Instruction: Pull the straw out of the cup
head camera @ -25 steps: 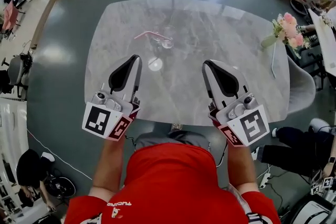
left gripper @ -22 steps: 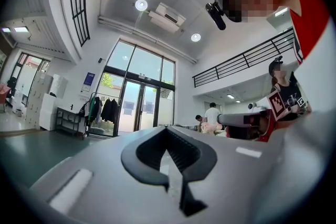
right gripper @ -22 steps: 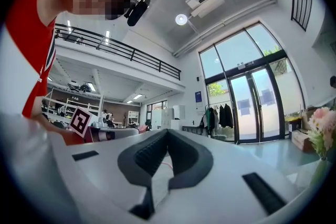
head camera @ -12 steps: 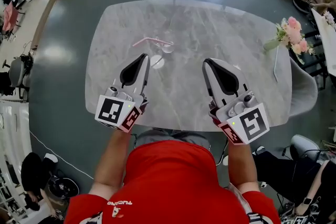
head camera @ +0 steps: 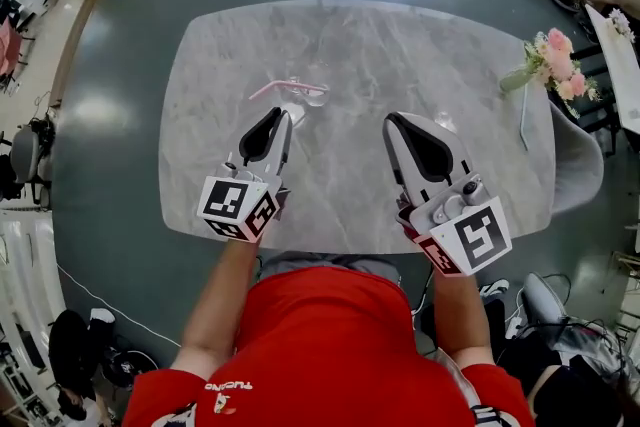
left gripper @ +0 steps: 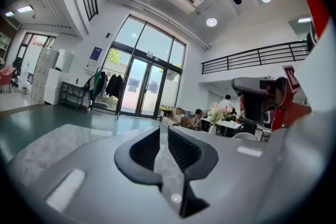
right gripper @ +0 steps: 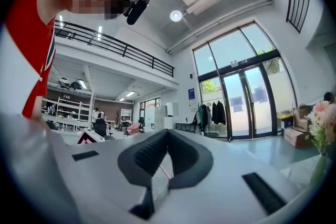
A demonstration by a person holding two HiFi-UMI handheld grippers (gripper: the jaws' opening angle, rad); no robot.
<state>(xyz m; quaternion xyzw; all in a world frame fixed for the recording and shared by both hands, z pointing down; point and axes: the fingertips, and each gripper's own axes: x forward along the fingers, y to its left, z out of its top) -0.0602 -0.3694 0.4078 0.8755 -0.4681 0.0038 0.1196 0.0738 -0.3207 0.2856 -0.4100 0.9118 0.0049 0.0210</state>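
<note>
The head view looks steeply down from above the person and takes in the whole table [head camera: 400, 45]. Both gripper views ride low near its front edge, facing level across it toward glass doors [left gripper: 142, 86]. All three views share the flowers [head camera: 555, 60] at the right edge, and the head and right gripper views share the straw [head camera: 272, 88].

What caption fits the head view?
Left gripper, jaws opening and empty, just short of a clear glass cup holding a pink bent straw on a grey marble table.
</note>
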